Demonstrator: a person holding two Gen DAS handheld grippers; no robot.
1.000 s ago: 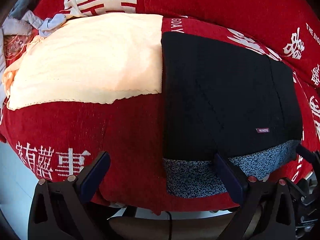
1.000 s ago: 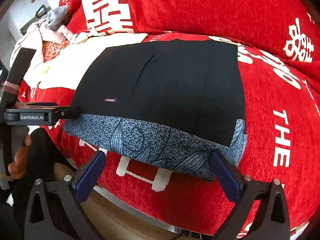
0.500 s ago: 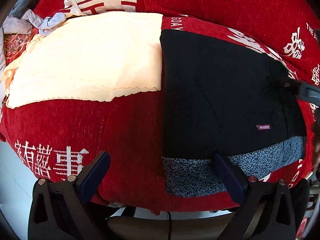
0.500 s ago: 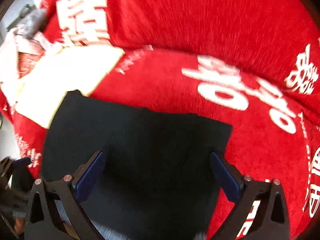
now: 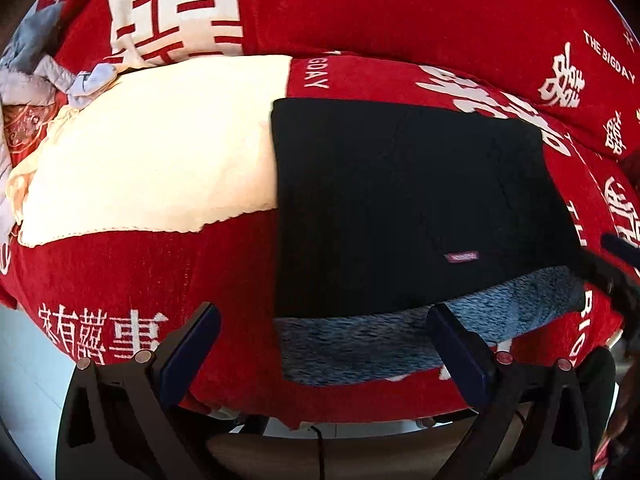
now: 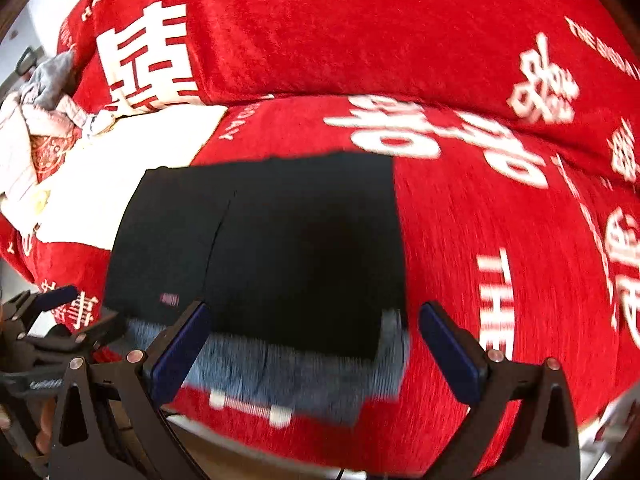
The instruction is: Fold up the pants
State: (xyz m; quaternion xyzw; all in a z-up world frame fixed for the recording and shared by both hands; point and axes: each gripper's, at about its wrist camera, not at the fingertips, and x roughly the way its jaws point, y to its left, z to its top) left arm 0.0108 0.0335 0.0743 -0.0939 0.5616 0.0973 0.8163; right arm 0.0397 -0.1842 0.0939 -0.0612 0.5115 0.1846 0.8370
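Observation:
The folded black pants (image 5: pixel 400 200) lie flat on the red sofa seat, with a blue-grey patterned layer (image 5: pixel 380 340) showing along their near edge. They also show in the right wrist view (image 6: pixel 280 240). My left gripper (image 5: pixel 320 352) is open and empty at the sofa's front edge, in front of the pants' left part. My right gripper (image 6: pixel 316 348) is open and empty, just in front of the pants' near edge. It also shows at the right edge of the left wrist view (image 5: pixel 616 264). The left gripper shows at the lower left of the right wrist view (image 6: pixel 60 320).
A cream cloth (image 5: pixel 152 152) lies folded to the left of the pants. A heap of grey and pink clothes (image 6: pixel 44 108) sits at the sofa's far left. The red sofa cover (image 6: pixel 500 220) with white lettering spreads to the right and up the backrest.
My right gripper swung out over the pants and has come back to their near edge. My left gripper has drawn back a little. The pants lie as before.

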